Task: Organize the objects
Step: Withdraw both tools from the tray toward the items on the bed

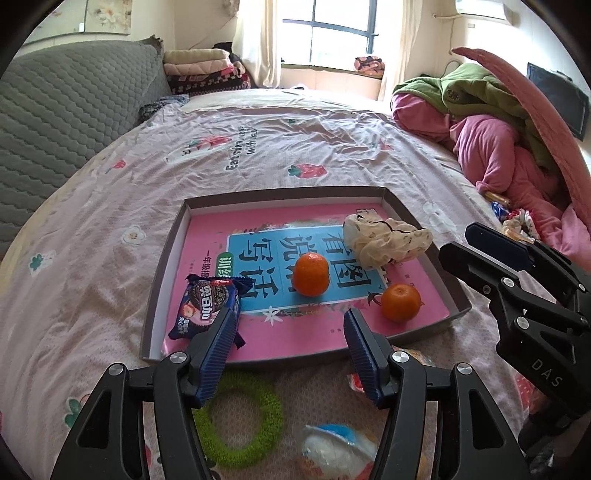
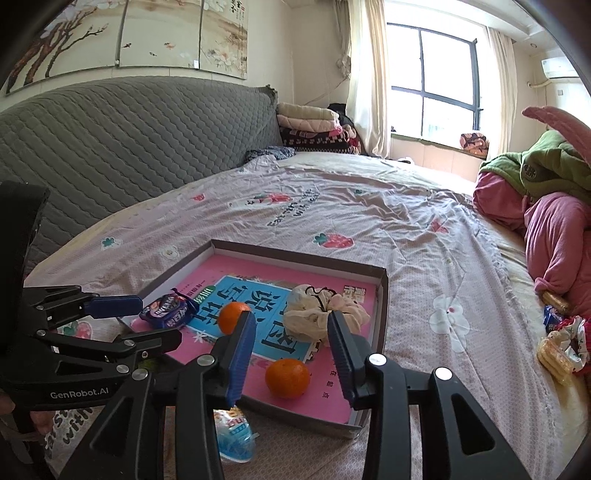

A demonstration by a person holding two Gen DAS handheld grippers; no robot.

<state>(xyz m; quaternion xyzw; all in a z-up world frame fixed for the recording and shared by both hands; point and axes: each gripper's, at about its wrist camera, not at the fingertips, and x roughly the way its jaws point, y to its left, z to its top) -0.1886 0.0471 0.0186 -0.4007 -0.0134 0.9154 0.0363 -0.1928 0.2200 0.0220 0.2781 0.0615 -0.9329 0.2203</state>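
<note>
Beyond left hand-held gripper, snack packet

A shallow grey-rimmed cardboard tray on the bed holds two oranges, a cream scrunchie and a blue biscuit packet.

Two wrist cameras look down along their blue fingers from near the bed's edge, both facing the shallow box and window.
</note>
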